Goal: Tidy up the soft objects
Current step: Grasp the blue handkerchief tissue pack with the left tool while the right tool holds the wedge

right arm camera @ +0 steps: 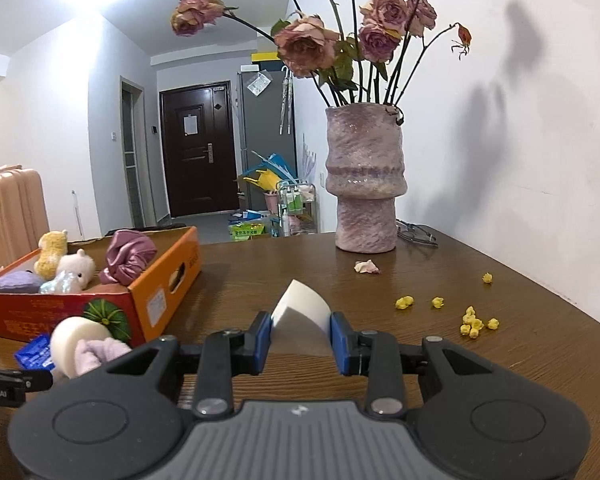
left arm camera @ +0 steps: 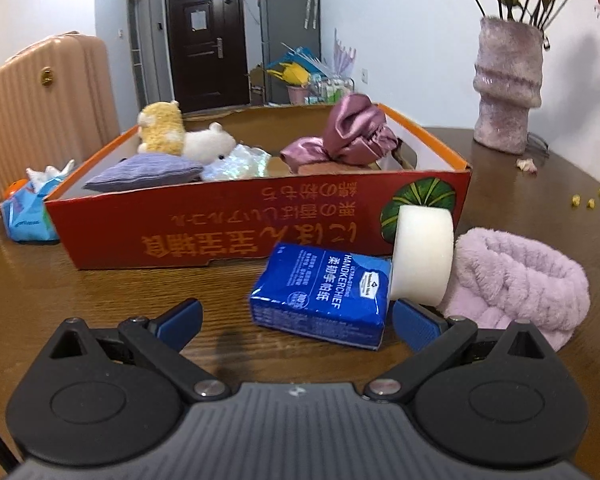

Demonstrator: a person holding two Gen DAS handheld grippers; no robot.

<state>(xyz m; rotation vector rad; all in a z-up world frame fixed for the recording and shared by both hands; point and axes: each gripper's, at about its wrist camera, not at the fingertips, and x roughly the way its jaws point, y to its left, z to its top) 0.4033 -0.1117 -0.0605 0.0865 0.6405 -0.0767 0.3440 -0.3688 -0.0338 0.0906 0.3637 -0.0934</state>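
**White wedge gripped on the right, left claw spread behind the tissue pack**

White and soft-looking, a wedge-shaped piece (right arm camera: 300, 316) sits pinched between the blue pads of the right gripper (right arm camera: 300, 338), its pointed end tipped up over the wooden table (right arm camera: 440, 360); the jaws are drawn in close on both of its sides. The left gripper (left arm camera: 296, 320) hangs low over the table with its jaws spread wide and nothing between them. Just ahead of it lies a blue handkerchief pack (left arm camera: 320, 296), flat on the tabletop. A white round sponge (left arm camera: 422, 254) stands on edge beside the pack, leaning against the red cardboard box (left arm camera: 220, 232) and touching a lilac fluffy headband (left arm camera: 520, 284) on its other side. Inside the box lie a yellow plush toy (left arm camera: 160, 128), a white plush toy (left arm camera: 206, 144), a purple cushion (left arm camera: 144, 174), an iridescent bundle (left arm camera: 240, 164) and a mauve satin cap (left arm camera: 352, 132). A pink vase (right arm camera: 364, 184) of dried roses stands at the table's far side, with yellow bits (right arm camera: 474, 322) scattered near it.
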